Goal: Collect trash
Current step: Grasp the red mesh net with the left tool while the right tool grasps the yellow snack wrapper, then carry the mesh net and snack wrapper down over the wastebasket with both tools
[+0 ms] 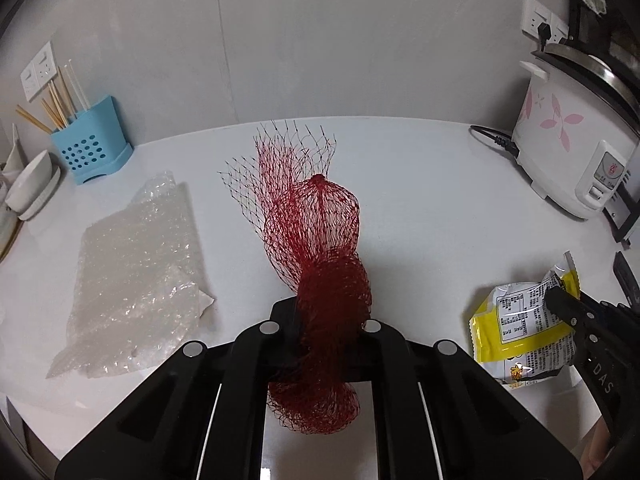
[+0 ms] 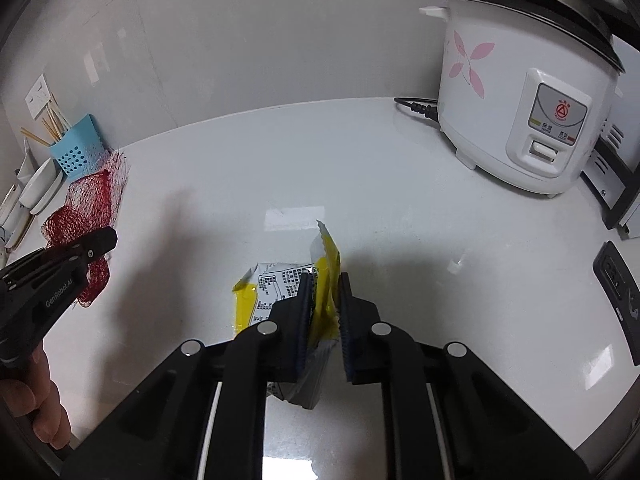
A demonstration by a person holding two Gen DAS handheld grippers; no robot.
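We see the left gripper (image 1: 328, 320) clamped on a red mesh bag (image 1: 320, 248), the right gripper (image 2: 325, 312) pinching a yellow wrapper (image 2: 326, 300) above the white counter (image 2: 420, 240).

I can't see the left hand-held gripper (image 1: 329, 320) fingertips: the bunched red mesh bag (image 1: 320, 248) covers them. On my right wrist view, the lower part of the yellow snack wrapper (image 2: 288, 292) disappears behind the right hand-held gripper (image 2: 325, 300), and its small print is unreadable. The rice cooker (image 1: 568, 136) lid is cut off by the frame edge
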